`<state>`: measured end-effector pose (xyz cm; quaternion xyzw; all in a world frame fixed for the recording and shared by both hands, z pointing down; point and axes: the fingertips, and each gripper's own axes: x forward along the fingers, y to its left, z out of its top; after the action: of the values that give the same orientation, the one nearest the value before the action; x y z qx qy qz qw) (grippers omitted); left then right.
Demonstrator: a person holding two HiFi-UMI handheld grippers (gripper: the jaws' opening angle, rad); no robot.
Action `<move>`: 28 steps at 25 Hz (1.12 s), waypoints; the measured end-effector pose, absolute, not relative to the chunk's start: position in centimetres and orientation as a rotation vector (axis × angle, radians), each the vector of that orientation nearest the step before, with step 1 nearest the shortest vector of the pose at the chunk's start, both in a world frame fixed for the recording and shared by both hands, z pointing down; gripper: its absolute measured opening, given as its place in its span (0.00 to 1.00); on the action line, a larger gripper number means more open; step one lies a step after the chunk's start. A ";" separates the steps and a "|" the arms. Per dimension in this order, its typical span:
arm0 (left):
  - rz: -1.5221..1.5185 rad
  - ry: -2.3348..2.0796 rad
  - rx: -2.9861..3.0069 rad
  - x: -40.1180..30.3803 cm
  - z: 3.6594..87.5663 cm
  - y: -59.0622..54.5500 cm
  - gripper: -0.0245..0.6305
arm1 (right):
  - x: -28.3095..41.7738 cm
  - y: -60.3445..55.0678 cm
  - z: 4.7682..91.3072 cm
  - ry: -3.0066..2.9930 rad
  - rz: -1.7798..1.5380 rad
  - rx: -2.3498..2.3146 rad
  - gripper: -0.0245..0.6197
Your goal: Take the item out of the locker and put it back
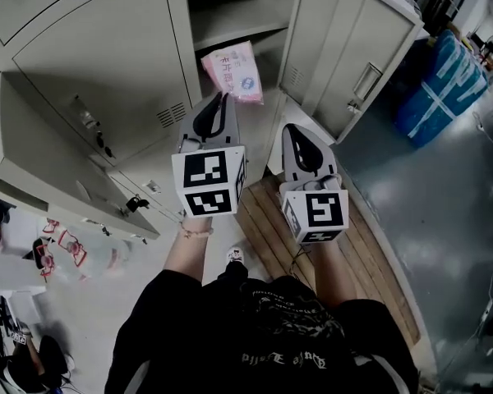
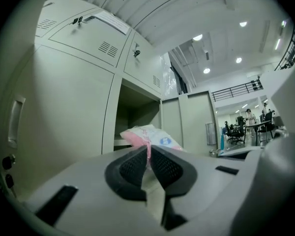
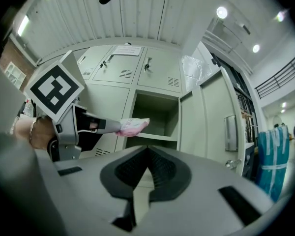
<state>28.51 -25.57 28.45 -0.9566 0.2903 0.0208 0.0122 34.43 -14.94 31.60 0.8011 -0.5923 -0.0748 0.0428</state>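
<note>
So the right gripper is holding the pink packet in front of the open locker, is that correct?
Not quite: it is the left gripper that is holding the pink packet in front of the open locker, as the left gripper view shows; the right gripper is shut on nothing.

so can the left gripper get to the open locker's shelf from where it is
Probably yes. The door stands swung wide, the left gripper, shut on the pink packet, points at the open compartment's shelf, and nothing shows between them.

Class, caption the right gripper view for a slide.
Left hand-held gripper holds a pink packet before the open locker.
</note>
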 end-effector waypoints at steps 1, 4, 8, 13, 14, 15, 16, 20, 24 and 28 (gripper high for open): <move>0.074 0.907 -2.984 28.9 28.2 -26.1 0.07 | 34.6 -15.5 31.3 -1.810 -0.239 2.449 0.05; 0.078 0.900 -2.977 30.1 27.3 -27.4 0.07 | 35.1 -16.8 30.5 -1.809 -0.267 2.451 0.05; 0.089 0.900 -2.956 31.6 26.0 -29.1 0.07 | 35.3 -18.2 30.2 -1.801 -0.292 2.439 0.05; 0.094 0.909 -2.942 33.5 24.9 -31.2 0.07 | 36.2 -19.3 29.6 -1.790 -0.298 2.454 0.05; 0.089 0.910 -2.937 33.9 24.8 -31.5 0.07 | 36.4 -19.4 29.5 -1.786 -0.299 2.458 0.05; 0.085 0.911 -2.932 34.3 24.7 -31.8 0.07 | 36.6 -19.6 29.3 -1.782 -0.302 2.459 0.05; 0.080 0.911 -2.930 34.6 24.6 -32.1 0.07 | 36.8 -19.8 29.1 -1.779 -0.308 2.460 0.05; 0.061 0.920 -2.935 35.7 24.5 -33.5 0.07 | 38.1 -21.0 27.5 -1.777 -0.344 2.472 0.05; 0.032 0.921 -2.934 36.9 24.8 -34.7 0.07 | 39.8 -22.2 26.4 -1.773 -0.357 2.499 0.05; 0.003 0.929 -2.930 38.0 25.1 -36.1 0.07 | 40.6 -23.2 25.9 -1.786 -0.364 2.516 0.05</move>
<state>37.99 -36.07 25.15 -0.9526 0.3022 0.0011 0.0340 40.63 -23.16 25.85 0.8097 -0.5747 -0.1171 0.0175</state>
